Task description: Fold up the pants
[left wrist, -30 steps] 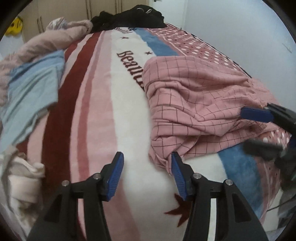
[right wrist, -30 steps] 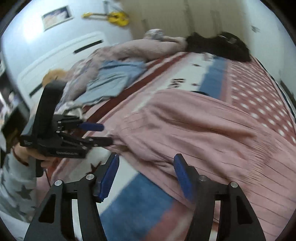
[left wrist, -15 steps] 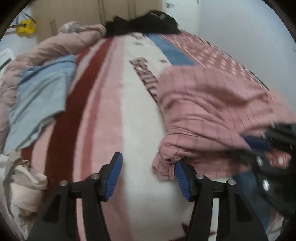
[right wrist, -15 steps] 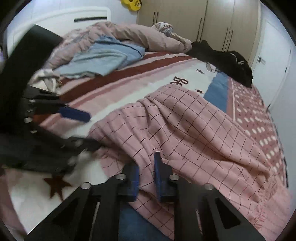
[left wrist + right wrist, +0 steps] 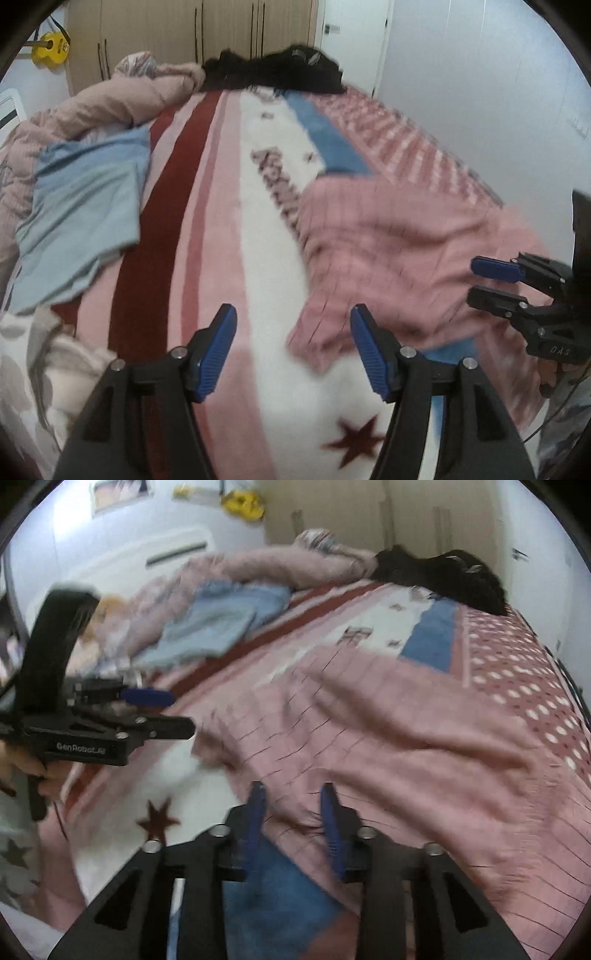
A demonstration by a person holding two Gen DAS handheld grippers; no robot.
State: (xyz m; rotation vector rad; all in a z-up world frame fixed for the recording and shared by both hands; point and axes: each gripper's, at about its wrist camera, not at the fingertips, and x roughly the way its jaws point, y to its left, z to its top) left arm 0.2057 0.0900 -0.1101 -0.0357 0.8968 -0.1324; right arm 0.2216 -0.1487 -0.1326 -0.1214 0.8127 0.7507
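Note:
Pink checked pants (image 5: 391,251) lie crumpled on the right half of a striped blanket (image 5: 221,229). In the left wrist view my left gripper (image 5: 291,332) hovers above the pants' near corner. Its jaws are opening and no cloth touches the pads. My right gripper (image 5: 474,280) reaches in from the right edge over the pants. In the right wrist view the right gripper (image 5: 291,801) stands at the near edge of the pants (image 5: 388,738). Its jaws are opening, with a fold of cloth lying loose between them. The left gripper (image 5: 177,712), held by a hand, shows at the left.
A light blue garment (image 5: 81,206) and a pink quilt (image 5: 110,107) lie along the bed's left side. Black clothing (image 5: 277,70) is heaped at the far end before a wardrobe. Cream cloth (image 5: 37,365) sits at the near left. A white wall runs along the right.
The left gripper has risen and its jaws have widened. The right gripper closed at the pants' near edge half a second ago and has since parted.

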